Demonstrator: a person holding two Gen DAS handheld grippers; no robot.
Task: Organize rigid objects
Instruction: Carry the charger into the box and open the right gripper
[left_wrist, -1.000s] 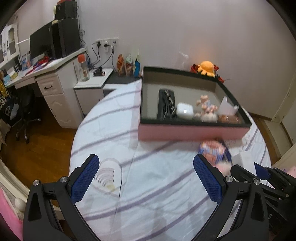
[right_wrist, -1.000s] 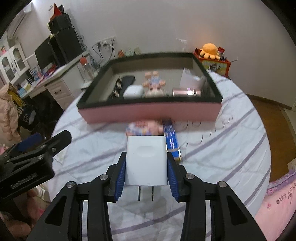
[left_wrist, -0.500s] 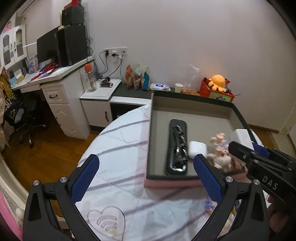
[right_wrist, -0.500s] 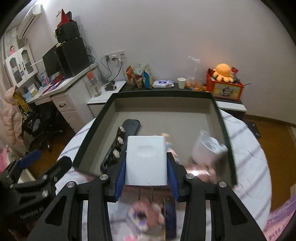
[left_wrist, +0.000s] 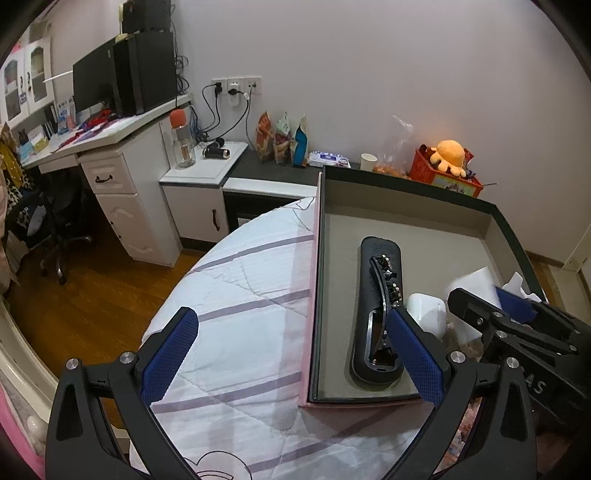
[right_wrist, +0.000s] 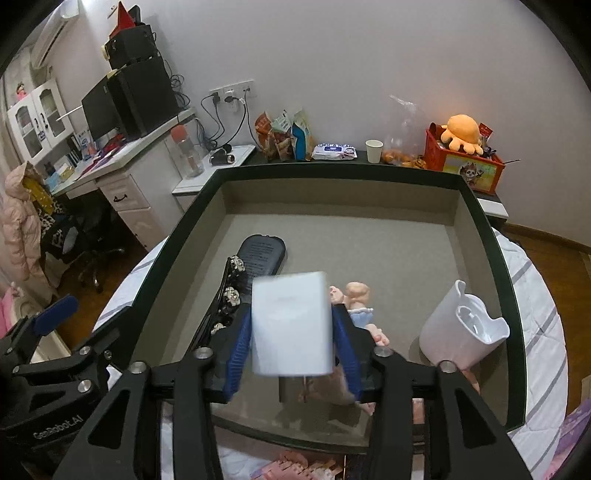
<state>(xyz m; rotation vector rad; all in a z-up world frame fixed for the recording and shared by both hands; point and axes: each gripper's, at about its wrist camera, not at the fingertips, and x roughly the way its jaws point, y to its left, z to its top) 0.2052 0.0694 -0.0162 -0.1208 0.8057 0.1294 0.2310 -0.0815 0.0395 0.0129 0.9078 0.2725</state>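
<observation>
My right gripper (right_wrist: 291, 341) is shut on a white plug adapter (right_wrist: 291, 323) and holds it above the open pink box (right_wrist: 332, 173) with the dark rim and grey floor. In the box lie a black remote (right_wrist: 263, 254), a jewelled hair clip (right_wrist: 231, 291), a small doll figure (right_wrist: 358, 302) and a white plastic holder (right_wrist: 463, 328). In the left wrist view the box (left_wrist: 314, 295) is at right, with the remote (left_wrist: 376, 295) and a white earbud case (left_wrist: 426, 314); the right gripper (left_wrist: 491, 295) holds the adapter (left_wrist: 476, 284) there. My left gripper (left_wrist: 291, 354) is open and empty above the box's left wall.
The box stands on a round table with a white striped quilt (left_wrist: 240, 295). Colourful packets (right_wrist: 295, 469) lie on the quilt in front of the box. A white desk (left_wrist: 110, 155), low cabinets with snacks (left_wrist: 284, 144) and an orange plush (right_wrist: 463, 129) line the wall.
My right gripper carried the adapter from the quilt in front of the box to above the box's inside. Both grippers moved forward and higher; the left stayed open.
</observation>
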